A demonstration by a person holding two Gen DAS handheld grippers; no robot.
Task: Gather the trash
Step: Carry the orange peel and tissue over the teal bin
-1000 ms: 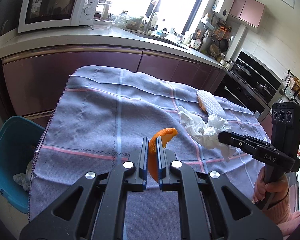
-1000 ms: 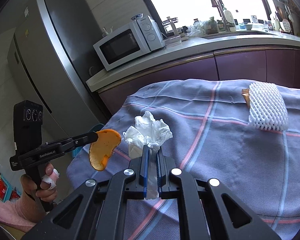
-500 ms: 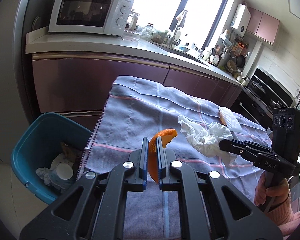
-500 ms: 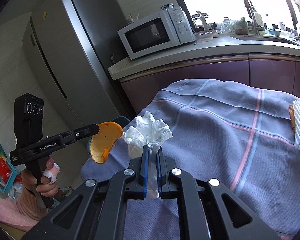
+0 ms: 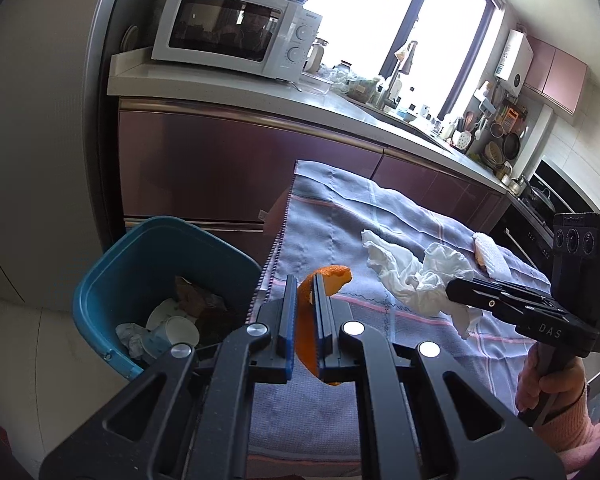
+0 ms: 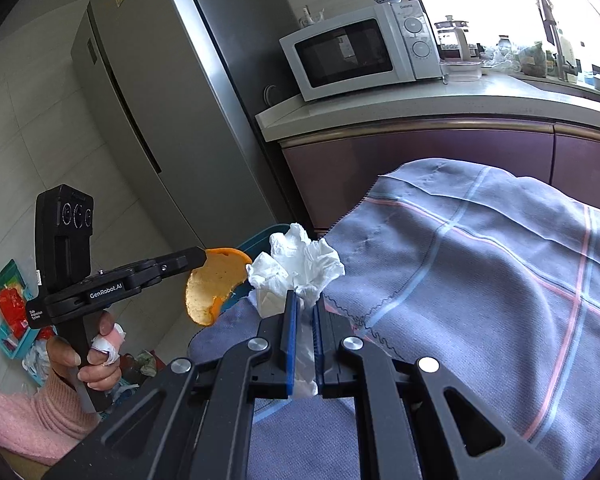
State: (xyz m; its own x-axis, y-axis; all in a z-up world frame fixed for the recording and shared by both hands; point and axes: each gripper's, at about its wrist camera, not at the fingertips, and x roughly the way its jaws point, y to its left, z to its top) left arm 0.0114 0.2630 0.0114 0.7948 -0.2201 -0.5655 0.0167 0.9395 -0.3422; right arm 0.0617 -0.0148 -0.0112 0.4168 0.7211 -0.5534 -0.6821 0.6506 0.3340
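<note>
My left gripper (image 5: 303, 284) is shut on a curved piece of orange peel (image 5: 332, 280), held above the table's left edge. In the right wrist view the same peel (image 6: 216, 284) hangs from the left gripper (image 6: 202, 256). My right gripper (image 6: 303, 300) is shut on a crumpled white tissue (image 6: 300, 264), also seen in the left wrist view as a tissue (image 5: 412, 276) pinched by the right gripper (image 5: 450, 290). A teal trash bin (image 5: 112, 272) stands on the floor left of the table, holding paper cups and wrappers.
A blue-grey checked cloth (image 5: 340, 216) covers the table. A white foam net sleeve (image 5: 490, 256) lies at its far right. Purple cabinets (image 5: 220, 168) with a microwave (image 5: 236, 32) run behind. A steel fridge (image 6: 148, 92) stands left, and a person's hand (image 6: 88, 360) grips the left handle.
Both grippers have carried the peel and the tissue leftward across the table. The bin has come fully into the left wrist view, and the foam sleeve has slid out of the right wrist view.
</note>
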